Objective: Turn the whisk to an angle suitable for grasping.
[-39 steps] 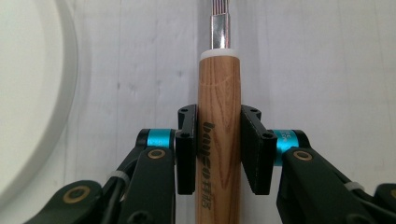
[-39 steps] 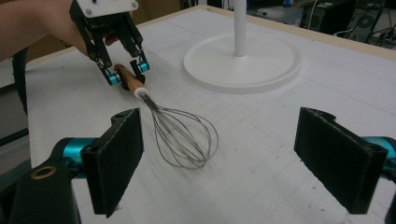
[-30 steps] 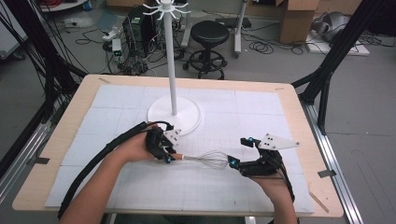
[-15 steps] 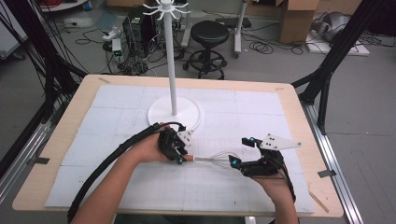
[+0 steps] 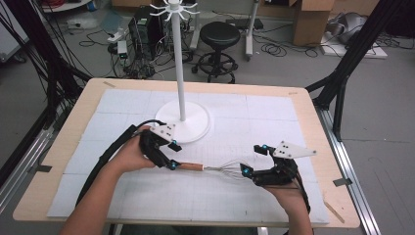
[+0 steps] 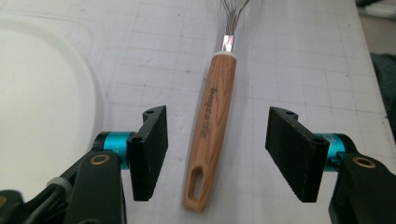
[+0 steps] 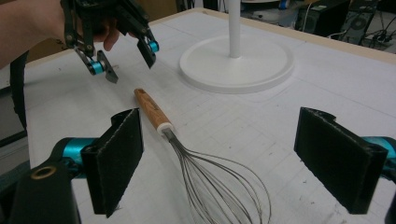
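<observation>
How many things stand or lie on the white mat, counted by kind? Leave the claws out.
Whisk: 1
White hanging stand: 1
Total: 2

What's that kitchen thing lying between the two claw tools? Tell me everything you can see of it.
It is a whisk with a wood-grain handle that bears dark lettering and has a slot-shaped hanging hole at its end. A pale collar and a shiny ferrule join the handle to a balloon of thin silvery wires. It lies flat on the white gridded mat, in front of the white stand's round base. The left gripper straddles the handle, its jaws having just been opening, pads clear. The right gripper straddles the wires, open.
</observation>
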Demonstrator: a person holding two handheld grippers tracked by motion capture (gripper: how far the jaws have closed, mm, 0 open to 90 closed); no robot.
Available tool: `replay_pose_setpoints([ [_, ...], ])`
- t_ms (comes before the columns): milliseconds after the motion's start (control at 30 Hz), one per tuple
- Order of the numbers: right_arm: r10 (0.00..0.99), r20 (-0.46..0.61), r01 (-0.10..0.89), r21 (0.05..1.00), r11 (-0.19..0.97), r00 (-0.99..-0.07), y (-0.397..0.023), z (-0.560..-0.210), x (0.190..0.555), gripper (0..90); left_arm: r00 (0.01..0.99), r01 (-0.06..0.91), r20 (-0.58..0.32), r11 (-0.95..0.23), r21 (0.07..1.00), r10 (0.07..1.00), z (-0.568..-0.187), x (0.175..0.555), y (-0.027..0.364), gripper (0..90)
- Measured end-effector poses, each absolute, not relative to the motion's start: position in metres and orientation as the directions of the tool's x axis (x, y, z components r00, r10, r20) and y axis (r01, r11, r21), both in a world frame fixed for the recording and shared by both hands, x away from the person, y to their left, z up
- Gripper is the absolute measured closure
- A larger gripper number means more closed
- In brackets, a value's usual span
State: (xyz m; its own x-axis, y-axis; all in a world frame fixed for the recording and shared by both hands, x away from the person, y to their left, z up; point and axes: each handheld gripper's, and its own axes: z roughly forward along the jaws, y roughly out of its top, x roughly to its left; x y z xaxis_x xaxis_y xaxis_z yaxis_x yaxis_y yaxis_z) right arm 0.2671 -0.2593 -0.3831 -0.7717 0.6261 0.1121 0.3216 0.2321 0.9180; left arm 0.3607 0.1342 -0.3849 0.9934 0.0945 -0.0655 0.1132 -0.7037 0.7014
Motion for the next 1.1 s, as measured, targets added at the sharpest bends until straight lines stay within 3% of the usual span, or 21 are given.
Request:
replay_pose_setpoints([
  [333, 0.626, 0.106, 0.326, 0.912, 0.248, -0.773, -0.256, -0.384, 0.269, 14.9, 0.979, 0.162, -0.062, -0.557, 0.815, 0.195, -0.387, 0.341, 0.181, 28.1],
  [1100, 0.629, 0.087, 0.326, 0.904, 0.275, -0.772, -0.257, -0.373, 0.272, 14.9, 0.956, 0.200, -0.048, -0.520, 0.830, 0.290, -0.376, 0.330, 0.210, 9.3],
])
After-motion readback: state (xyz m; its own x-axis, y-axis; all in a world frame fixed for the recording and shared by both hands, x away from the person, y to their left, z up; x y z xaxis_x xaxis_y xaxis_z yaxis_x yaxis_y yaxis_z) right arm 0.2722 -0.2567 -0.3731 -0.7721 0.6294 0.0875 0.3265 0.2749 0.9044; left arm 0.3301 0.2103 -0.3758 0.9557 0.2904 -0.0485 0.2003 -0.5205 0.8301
